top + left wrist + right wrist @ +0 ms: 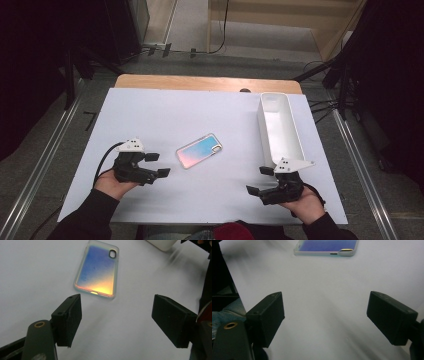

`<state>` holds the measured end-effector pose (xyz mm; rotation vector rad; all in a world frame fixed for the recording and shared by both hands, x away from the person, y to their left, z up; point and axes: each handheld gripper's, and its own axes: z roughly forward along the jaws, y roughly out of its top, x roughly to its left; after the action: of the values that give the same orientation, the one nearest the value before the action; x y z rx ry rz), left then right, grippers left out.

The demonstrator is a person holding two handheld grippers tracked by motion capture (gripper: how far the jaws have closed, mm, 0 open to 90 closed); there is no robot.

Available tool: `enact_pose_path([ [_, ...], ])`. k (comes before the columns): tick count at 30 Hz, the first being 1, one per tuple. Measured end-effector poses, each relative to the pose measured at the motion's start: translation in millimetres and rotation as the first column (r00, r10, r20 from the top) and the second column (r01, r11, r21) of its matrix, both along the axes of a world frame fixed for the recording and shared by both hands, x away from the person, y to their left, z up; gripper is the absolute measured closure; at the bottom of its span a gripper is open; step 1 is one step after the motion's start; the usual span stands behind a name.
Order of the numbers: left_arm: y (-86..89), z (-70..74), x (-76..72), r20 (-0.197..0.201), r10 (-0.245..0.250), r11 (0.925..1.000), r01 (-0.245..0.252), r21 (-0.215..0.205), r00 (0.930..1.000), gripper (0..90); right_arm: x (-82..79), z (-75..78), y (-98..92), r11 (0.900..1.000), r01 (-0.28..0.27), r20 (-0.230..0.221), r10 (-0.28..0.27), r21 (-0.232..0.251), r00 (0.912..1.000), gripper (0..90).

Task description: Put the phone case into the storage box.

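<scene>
Tongs open over a phone case on the table, before the grasp.
Phone case (pixel 199 150) lies flat mid-table, camera hole toward the white bin (pixel 279 128); left tongs (pixel 158 164) sit just beside its near end, jaws wide and empty, palm under the tool. Right tongs (pixel 259 180) rest well apart near the bin, also wide and empty. For a clean pickup, likely straddle the case's long edges, tips low against the table (pixel 150 115), then close squarely.
</scene>
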<state>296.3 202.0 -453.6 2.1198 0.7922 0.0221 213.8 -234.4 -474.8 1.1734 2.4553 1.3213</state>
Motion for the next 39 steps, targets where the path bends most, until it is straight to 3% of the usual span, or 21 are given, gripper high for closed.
enact_pose_path([
  [5, -6.2, -0.8, 7.8, 0.000, 0.014, 0.9999, -0.014, 0.003, 0.9999, 23.9, 0.3, -0.6, 0.3, 1.000, -0.002, 0.005, 0.002, -0.004, 1.0000, 13.2],
  [29, -39.8, 8.8, 35.3, 0.006, -0.022, 0.9997, 0.022, 0.007, 0.9997, 26.9, -0.6, 0.0, -1.1, 1.000, -0.005, 0.008, 0.005, 0.002, 1.0000, 13.2],
  [39, -52.2, 13.0, 45.6, 0.033, -0.042, 0.9991, 0.042, 0.000, 0.9986, 26.1, -0.7, -0.2, -0.5, 1.000, -0.007, 0.003, 0.007, -0.003, 1.0000, 13.2],
])
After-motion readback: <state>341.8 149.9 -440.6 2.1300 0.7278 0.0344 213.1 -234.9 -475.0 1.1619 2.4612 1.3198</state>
